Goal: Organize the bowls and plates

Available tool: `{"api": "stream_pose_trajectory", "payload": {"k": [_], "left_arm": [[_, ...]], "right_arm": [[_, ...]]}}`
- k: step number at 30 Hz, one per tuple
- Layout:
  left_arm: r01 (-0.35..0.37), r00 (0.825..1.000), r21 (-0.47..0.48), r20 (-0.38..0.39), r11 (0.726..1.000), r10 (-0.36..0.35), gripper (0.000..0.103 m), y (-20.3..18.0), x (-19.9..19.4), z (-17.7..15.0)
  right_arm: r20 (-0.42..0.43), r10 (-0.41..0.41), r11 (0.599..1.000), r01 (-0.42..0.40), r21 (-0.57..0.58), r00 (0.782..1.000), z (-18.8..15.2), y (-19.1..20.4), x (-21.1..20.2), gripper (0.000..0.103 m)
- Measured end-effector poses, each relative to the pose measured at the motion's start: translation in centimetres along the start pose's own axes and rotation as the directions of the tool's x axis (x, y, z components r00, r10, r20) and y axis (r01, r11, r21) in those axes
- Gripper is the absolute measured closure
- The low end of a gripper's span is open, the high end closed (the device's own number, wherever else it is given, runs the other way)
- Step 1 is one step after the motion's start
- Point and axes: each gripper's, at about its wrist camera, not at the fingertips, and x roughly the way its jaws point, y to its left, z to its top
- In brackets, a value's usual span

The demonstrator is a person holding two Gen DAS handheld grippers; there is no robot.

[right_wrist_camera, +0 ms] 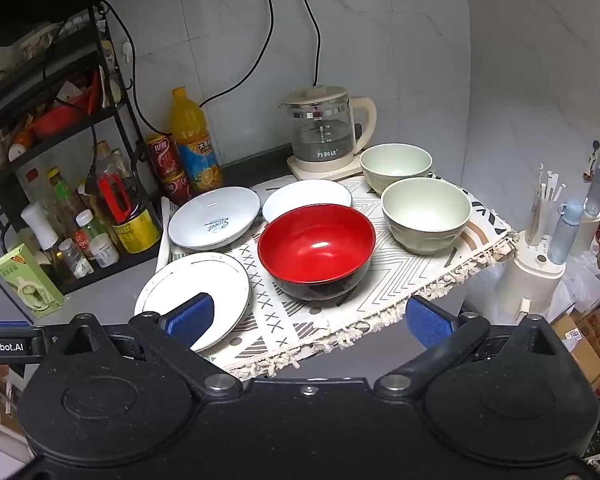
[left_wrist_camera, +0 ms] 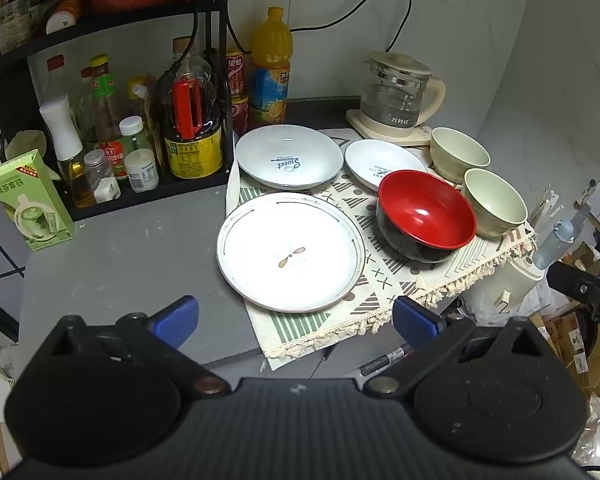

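Observation:
On a patterned cloth mat lie a flat white plate at the front, a deep white plate marked "Sweet" behind it, and a smaller white plate. A red-and-black bowl stands in the middle. Two pale green bowls stand at the right. My left gripper hovers open in front of the flat plate. My right gripper hovers open in front of the red bowl. Both hold nothing.
A black rack with bottles and jars fills the left side, with a green carton in front. An orange juice bottle and a glass kettle stand at the back. Past the table's right edge stands a white appliance.

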Motion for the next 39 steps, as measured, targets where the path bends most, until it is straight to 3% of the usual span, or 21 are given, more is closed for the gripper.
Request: {"api": "stream_pose_trajectory", "payload": {"k": [12, 39], "left_arm": [[-0.004, 0.999, -0.019, 0.047, 1.000, 0.005, 0.001, -0.9, -0.2, 0.2], [0.002, 0.999, -0.006, 0.052, 1.000, -0.002, 0.001, -2.4, -0.9, 0.2]], "right_arm": [[0.012, 0.016, 0.999, -0.015, -0.034, 1.000, -0.1, -0.8, 0.5, 0.000], [0.030, 0.038, 0.999, -0.038, 0.002, 0.999, -0.3, -1.8, -0.4, 0.000]]}}
